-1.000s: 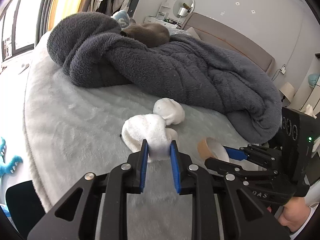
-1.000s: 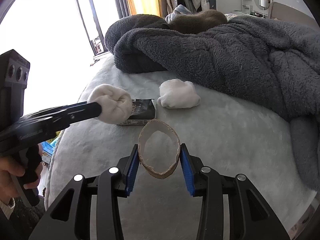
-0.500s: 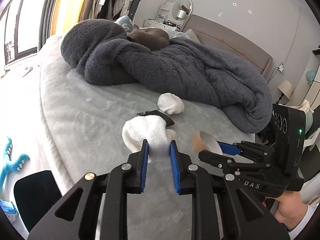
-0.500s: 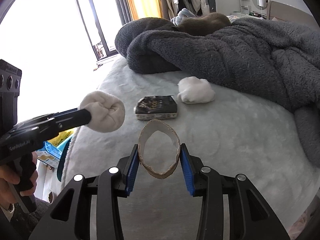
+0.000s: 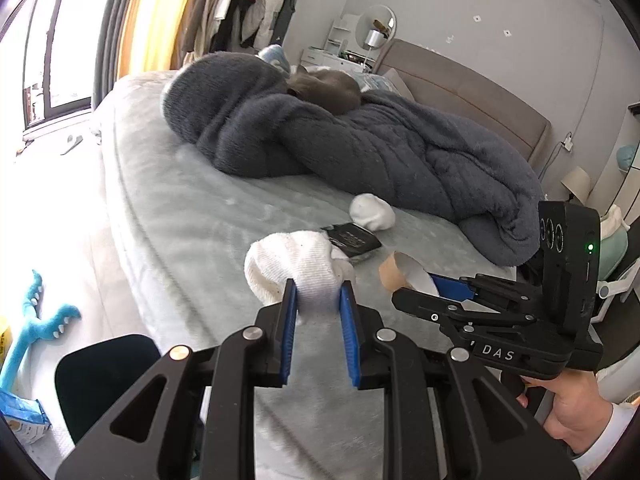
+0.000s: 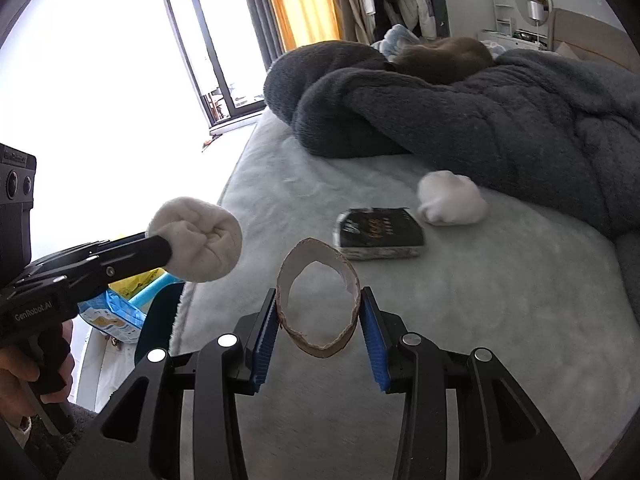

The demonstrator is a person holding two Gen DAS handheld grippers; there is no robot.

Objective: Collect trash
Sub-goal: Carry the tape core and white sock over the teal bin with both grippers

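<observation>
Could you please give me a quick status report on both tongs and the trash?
Left tongs shut on white sock ball. Right tongs shut on cardboard tube. Black packet and second sock ball on bed. Nothing blocking.

Home bedroom. Bed (image 5: 248, 216) with padded headboard (image 5: 472, 96) and heaped dark fleece blanket (image 5: 360, 148); clothes (image 5: 248, 4) hanging by curtained window (image 6: 304, 0); round vanity mirror (image 5: 380, 28) on far dresser.
</observation>
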